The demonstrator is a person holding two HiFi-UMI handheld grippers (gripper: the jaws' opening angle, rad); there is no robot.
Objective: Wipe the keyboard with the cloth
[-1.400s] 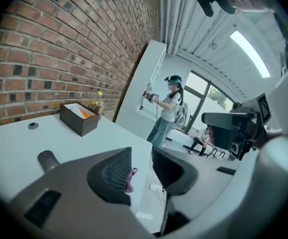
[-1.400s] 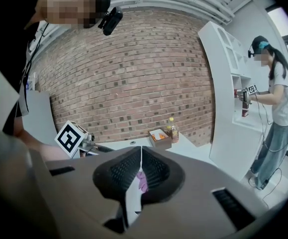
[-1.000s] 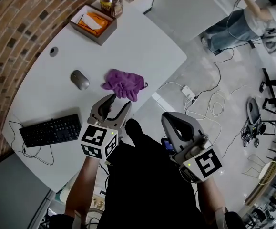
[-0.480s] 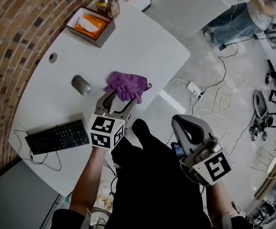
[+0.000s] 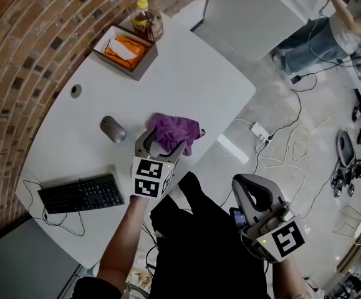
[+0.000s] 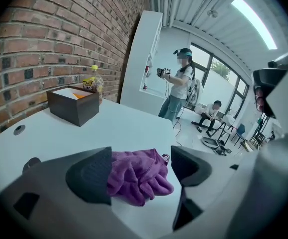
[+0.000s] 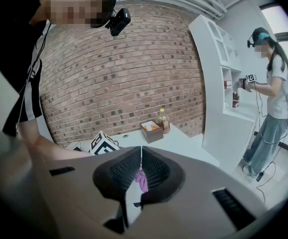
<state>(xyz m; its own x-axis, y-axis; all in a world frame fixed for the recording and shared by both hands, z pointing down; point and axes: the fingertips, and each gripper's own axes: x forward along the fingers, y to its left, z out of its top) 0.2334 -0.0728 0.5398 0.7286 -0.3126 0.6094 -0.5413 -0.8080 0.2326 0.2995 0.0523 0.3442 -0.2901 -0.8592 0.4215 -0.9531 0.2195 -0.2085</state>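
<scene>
Left gripper (image 5: 162,141) sank — opening astride cloth (image 5: 181,128)

Cloth (image 5: 174,131): purple, soft fluffy fabric, crumpled. Table (image 5: 192,67): smooth matt white top. Keyboard (image 5: 81,193): black matt plastic. Mouse (image 5: 113,129): grey, slight sheen. Brick wall (image 5: 24,36), far left: rough. Box (image 5: 146,64): dark, matt. Left gripper (image 5: 163,143) fingers (image 6: 86,176): dark, ribbed, matt.

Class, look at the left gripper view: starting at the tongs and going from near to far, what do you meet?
purple cloth → brown box → bottle → standing person
</scene>
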